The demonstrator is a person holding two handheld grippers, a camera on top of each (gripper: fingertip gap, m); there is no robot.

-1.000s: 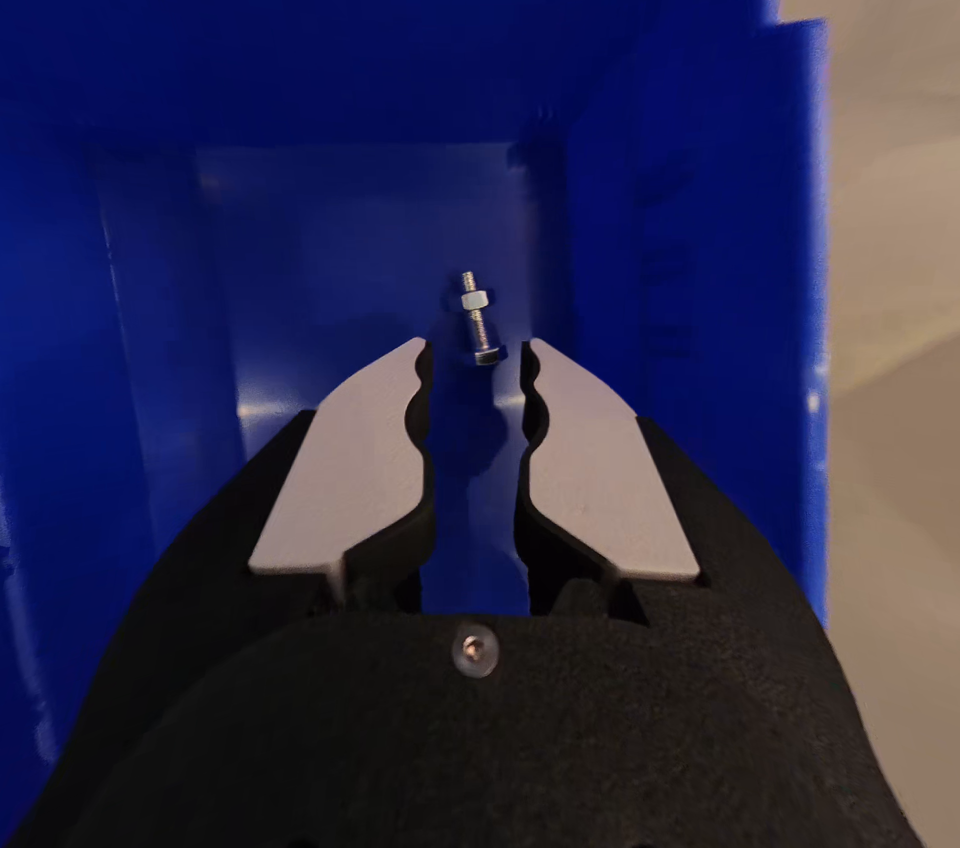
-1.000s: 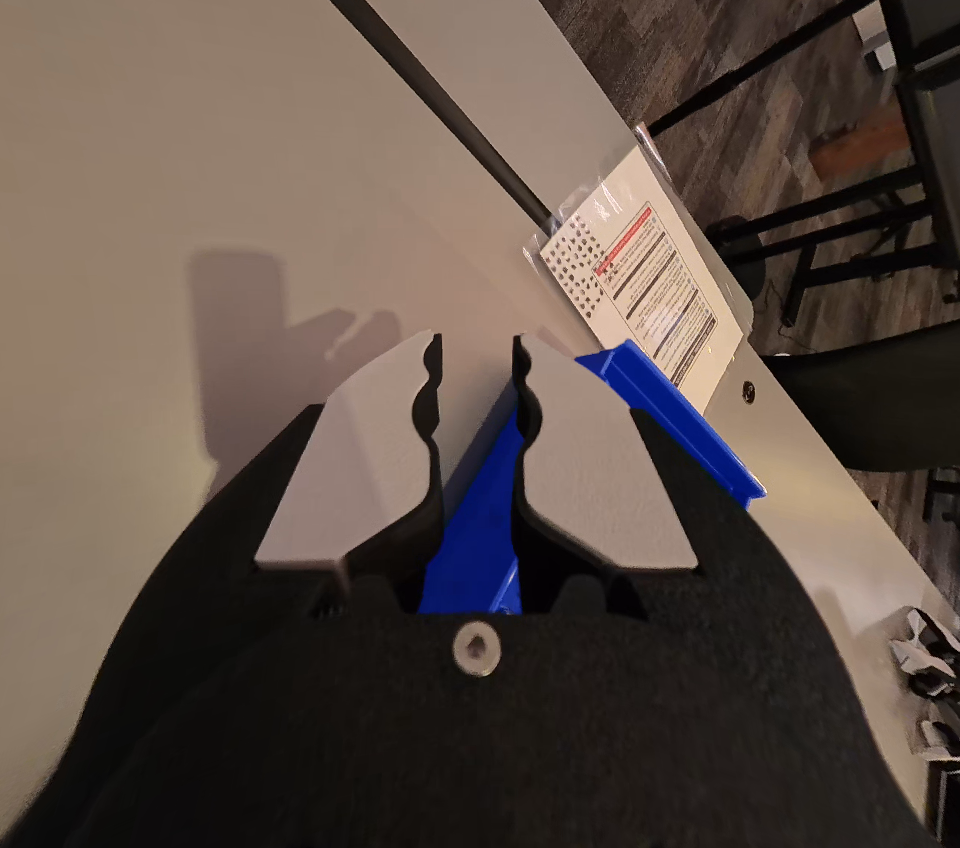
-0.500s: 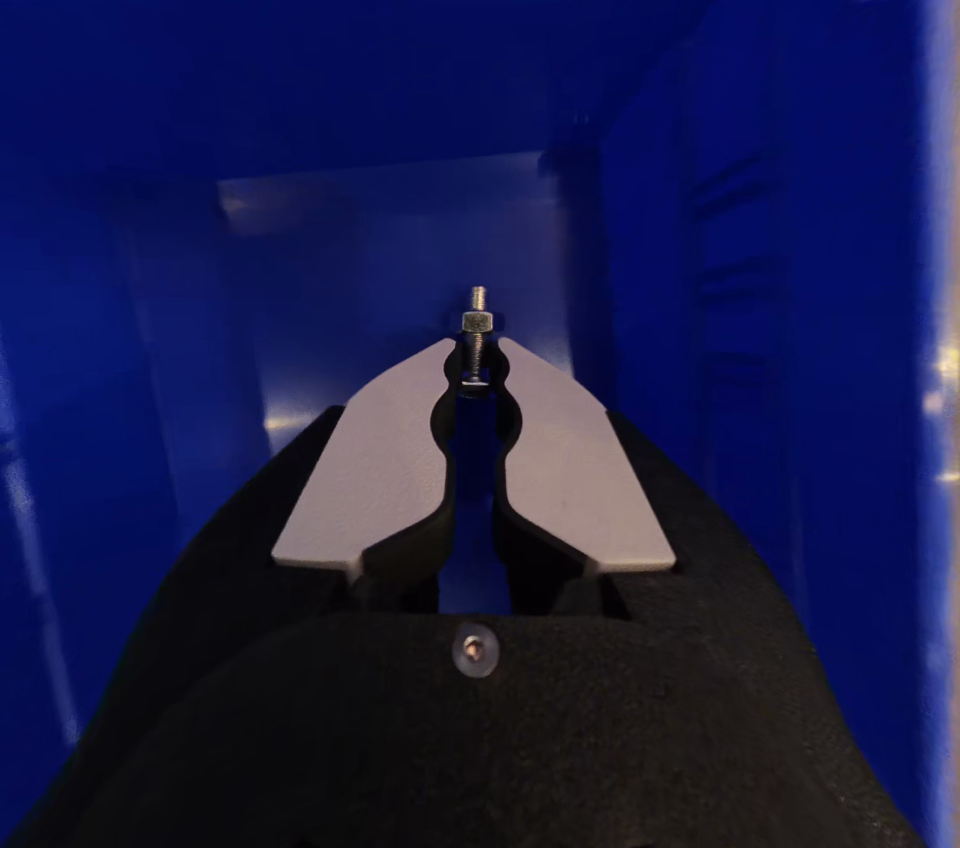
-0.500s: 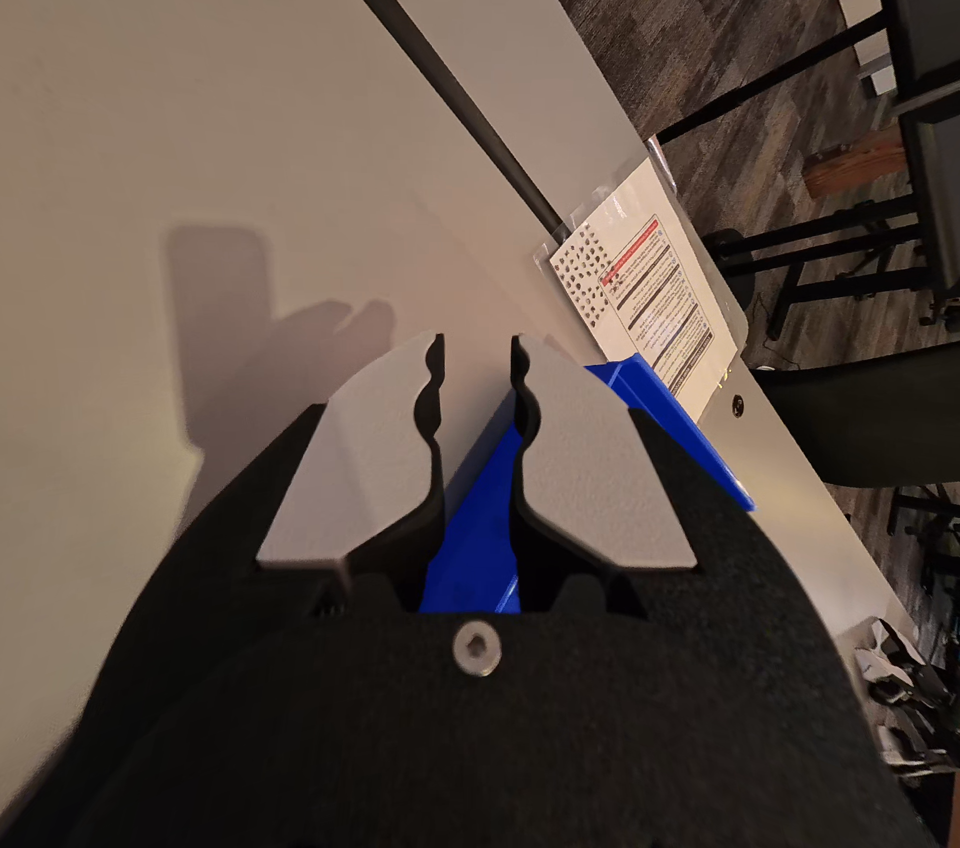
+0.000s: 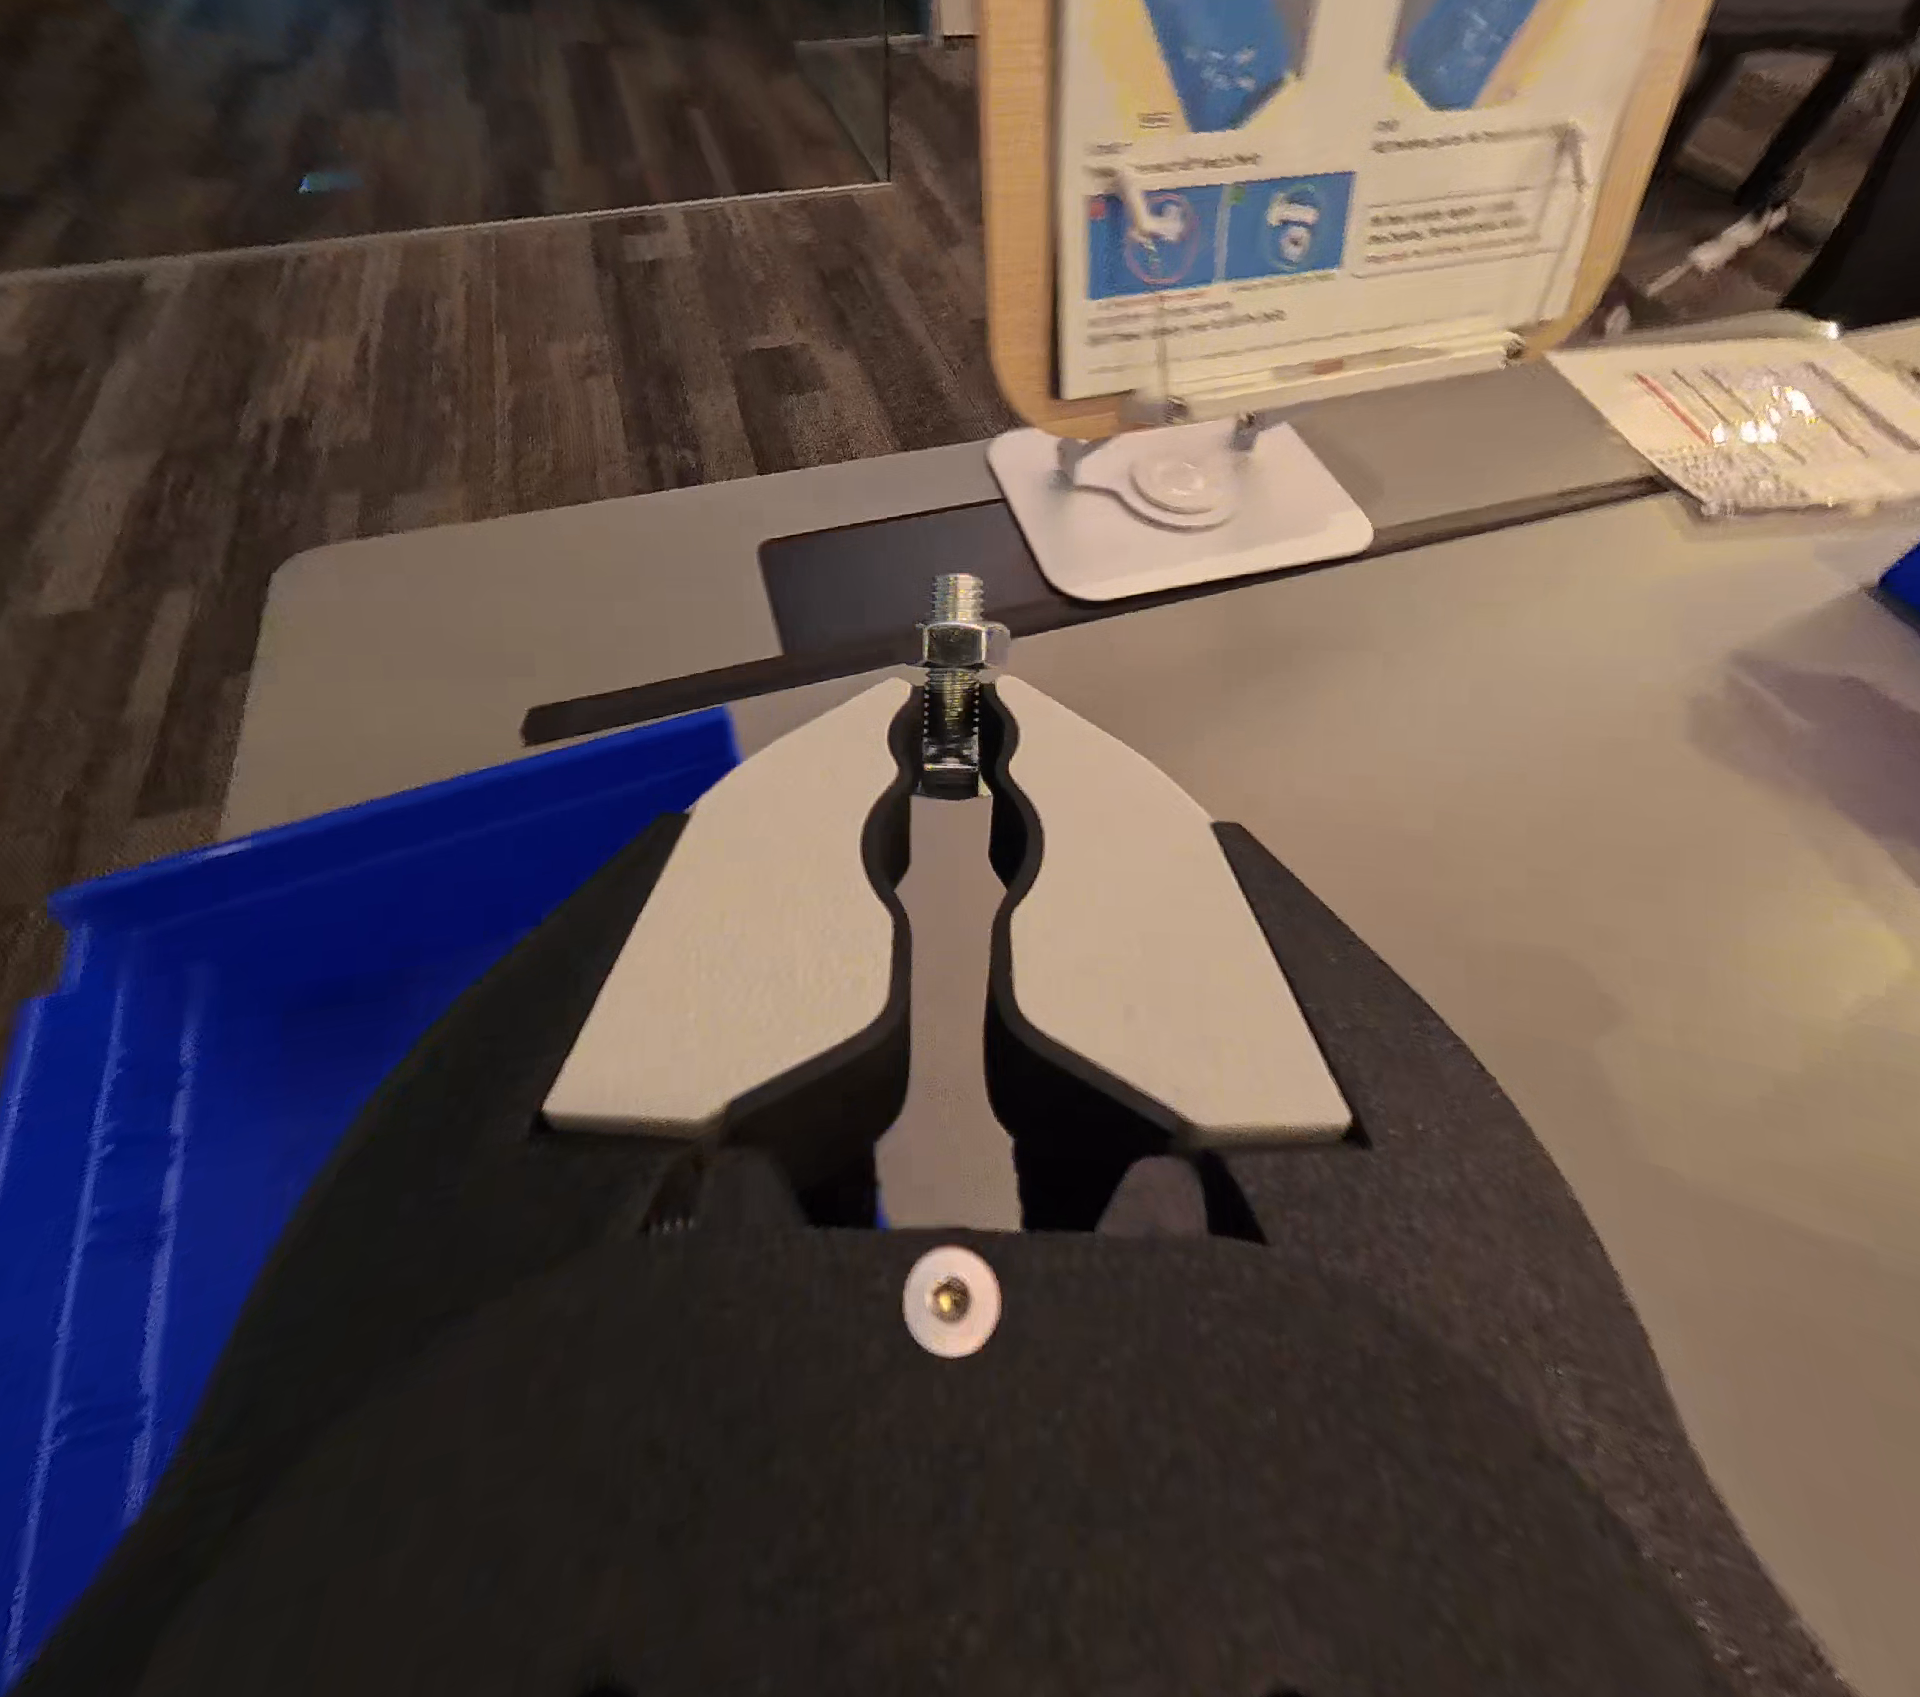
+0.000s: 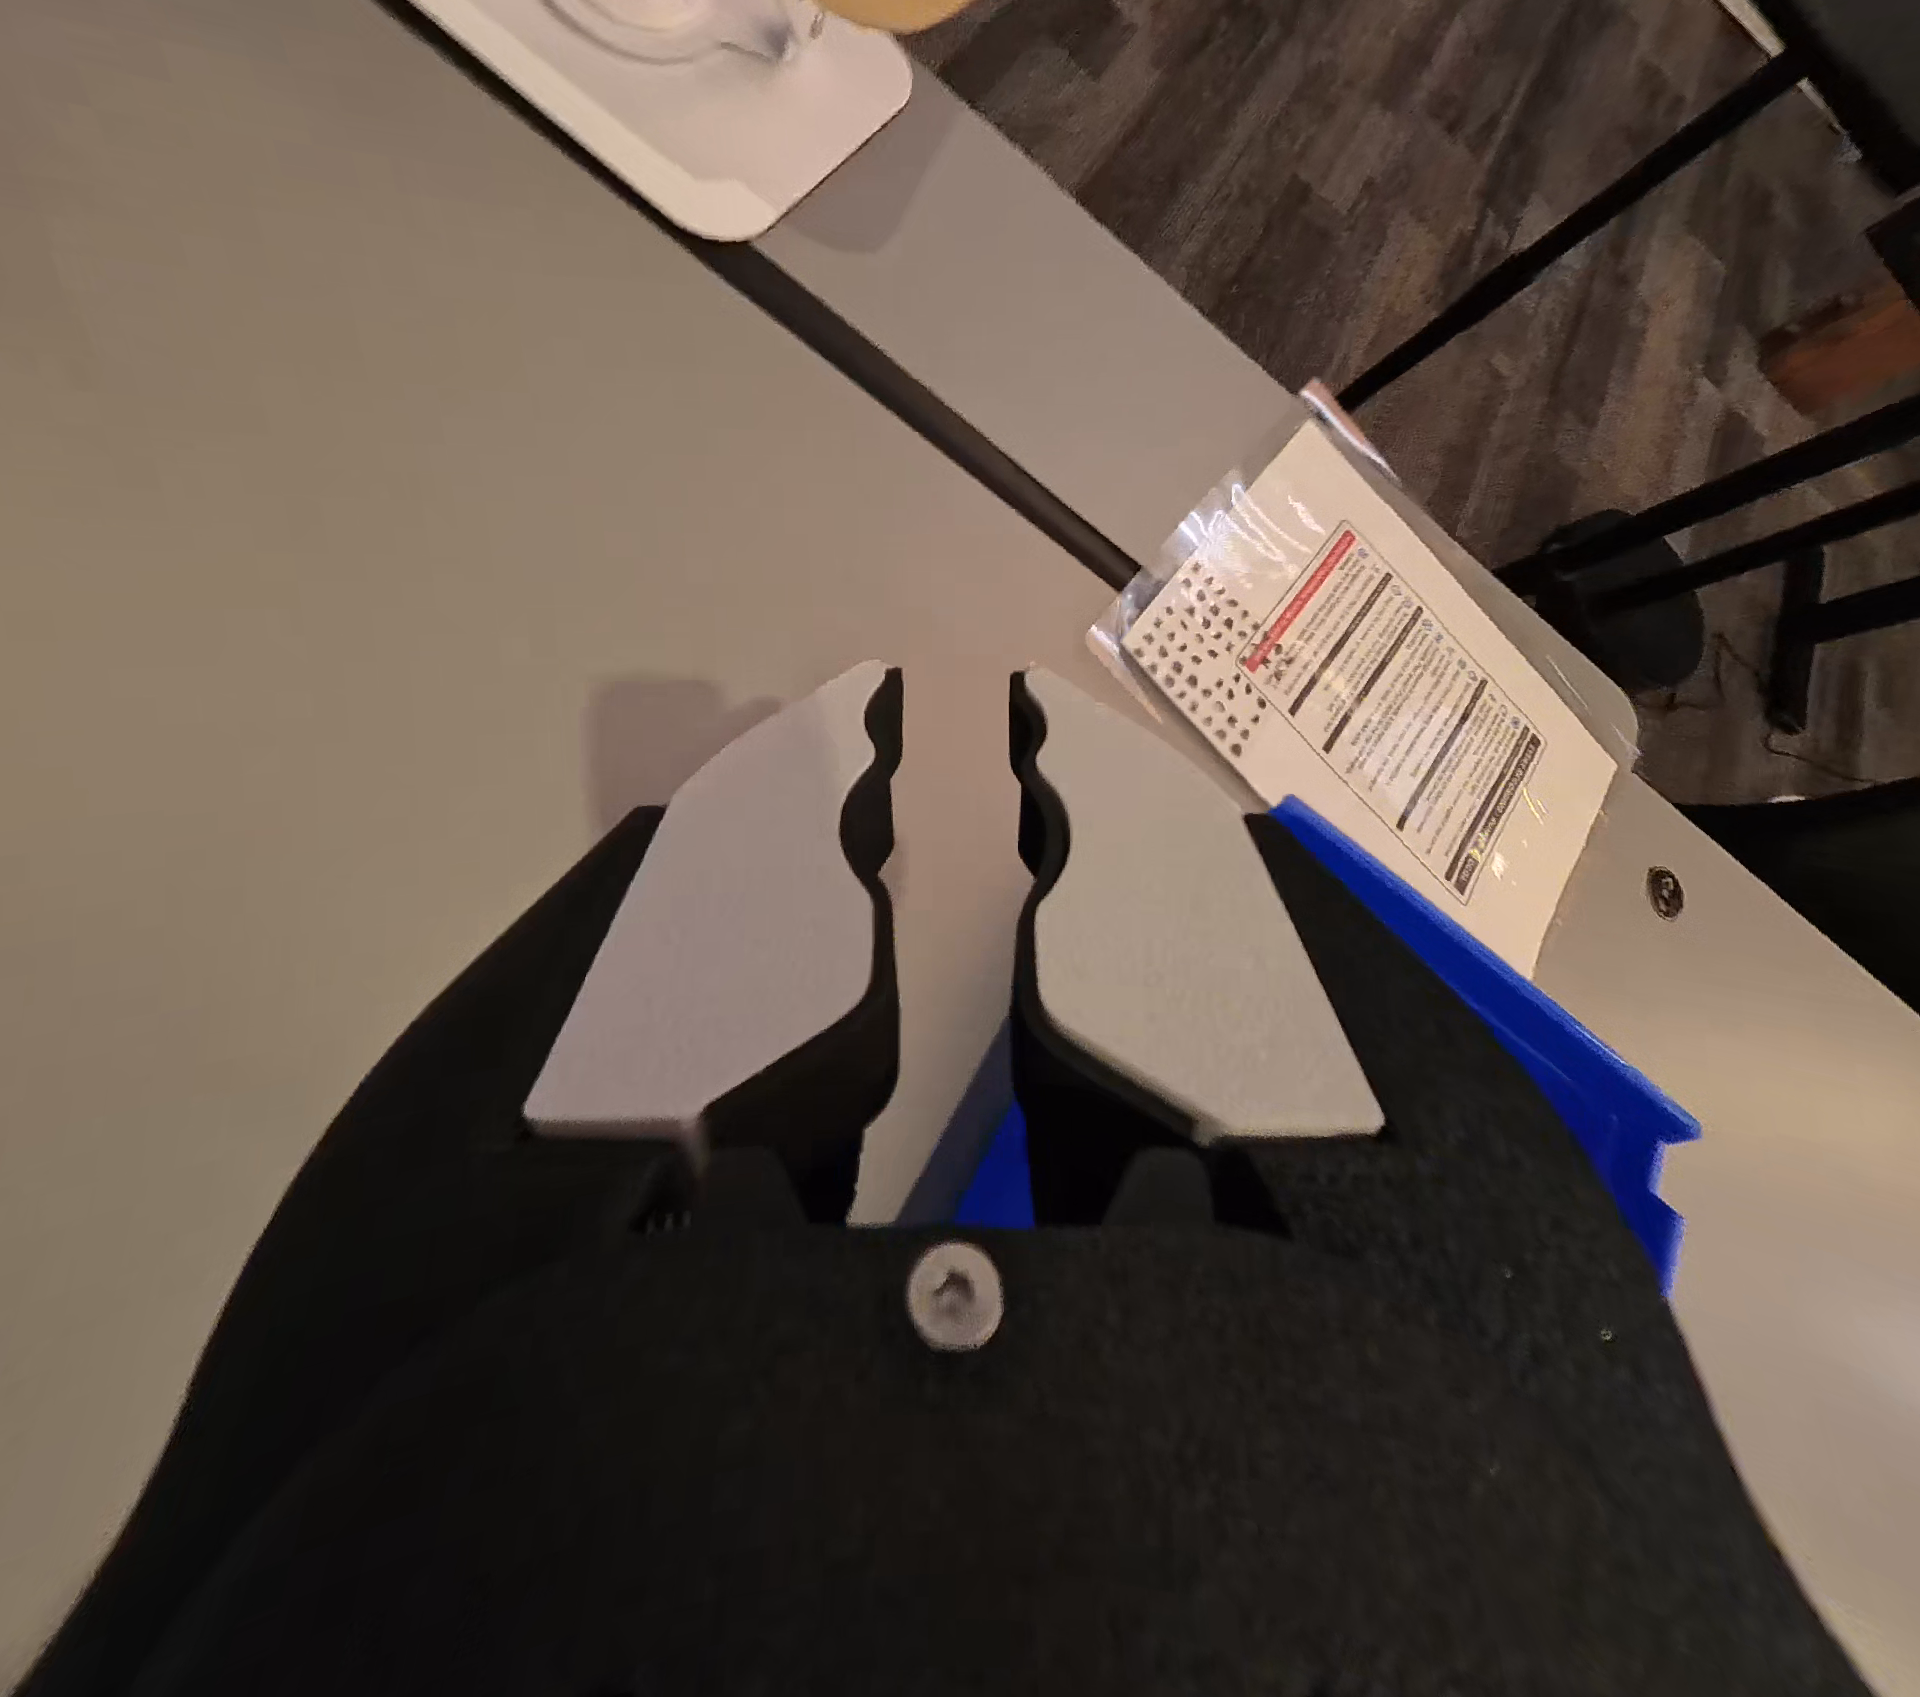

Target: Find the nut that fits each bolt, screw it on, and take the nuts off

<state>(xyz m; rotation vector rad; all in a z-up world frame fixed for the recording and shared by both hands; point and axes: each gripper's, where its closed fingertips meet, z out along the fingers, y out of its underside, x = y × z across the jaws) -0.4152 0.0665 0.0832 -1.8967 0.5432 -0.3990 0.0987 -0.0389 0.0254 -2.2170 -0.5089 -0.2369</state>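
The left gripper (image 5: 951, 717) is pinching the bolt (image 5: 954, 738) between its 2 fingers (image 5: 790, 899), which are drawn in against the threaded shank near the head end. The bolt head sits inside the finger notch. The bolt's long axis runs straight ahead along the fingers, toward 12 o'clock in the left wrist view, with the free threaded end pointing away from the gripper. The nut (image 5: 963, 648) is threaded on the shank just beyond the fingertips, and a short length of thread shows past it.

The blue bin (image 5: 156, 1076) lies at 8 o'clock from the left gripper, below and beside it, on the grey counter (image 5: 1455, 764).

The right gripper (image 6: 956, 681) has its fingers spread and holds nothing; bare counter shows through the gap. A second blue bin (image 6: 1507, 1024) edge lies at 4 o'clock from it.

Judgement: the step in hand is nut removal. The nut is exposed on the 12 o'clock side of the left fingers, so the right gripper is the free one to approach it. The approach should meet the nut across the bolt axis, closing on 2 opposite flats. Neither view shows the other gripper, so their separation cannot be told.

Farther off, a white stand base (image 5: 1179, 509) carries an instruction board (image 5: 1340, 68) at 1 o'clock. A bagged sheet (image 6: 1382, 712) lies at the counter's far edge.
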